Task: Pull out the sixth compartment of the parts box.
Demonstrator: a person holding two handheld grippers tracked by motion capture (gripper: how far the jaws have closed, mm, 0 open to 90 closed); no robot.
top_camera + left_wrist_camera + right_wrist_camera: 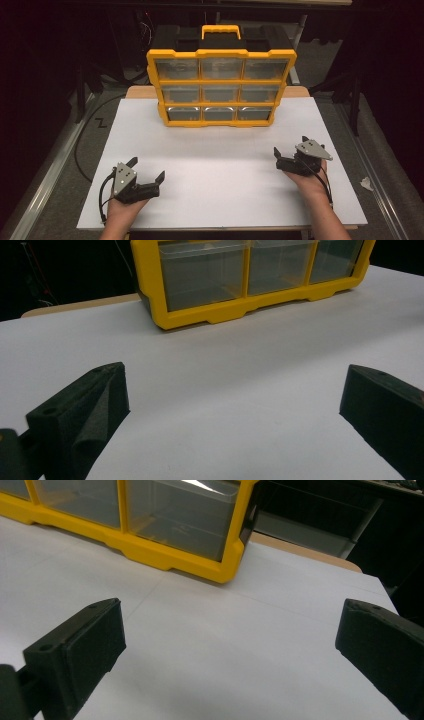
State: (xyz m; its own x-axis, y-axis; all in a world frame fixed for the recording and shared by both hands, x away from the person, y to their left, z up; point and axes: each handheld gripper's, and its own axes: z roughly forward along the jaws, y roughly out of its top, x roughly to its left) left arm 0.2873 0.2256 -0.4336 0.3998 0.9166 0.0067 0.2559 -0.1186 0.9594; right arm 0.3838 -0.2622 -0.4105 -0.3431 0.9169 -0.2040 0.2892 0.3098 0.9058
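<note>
A yellow organiser case [221, 82] with clear drawers in three rows of three stands upright at the back middle of the white table top [220, 175], a yellow handle on its top. My left gripper [146, 168] rests at the front left, open, nothing between its jaws. My right gripper [290, 145] sits at the right, also open and empty. In the left gripper view the left gripper [234, 385] faces the case's bottom drawer row [210, 315] across bare table. In the right gripper view the right gripper [230, 617] faces the case's lower right corner [220, 570].
A black cable [80, 145] loops over the floor left of the table. A crumpled white scrap [366, 184] lies on the floor to the right. Dark stands and furniture crowd the space behind the case. A wooden edge [140, 91] shows under the white top.
</note>
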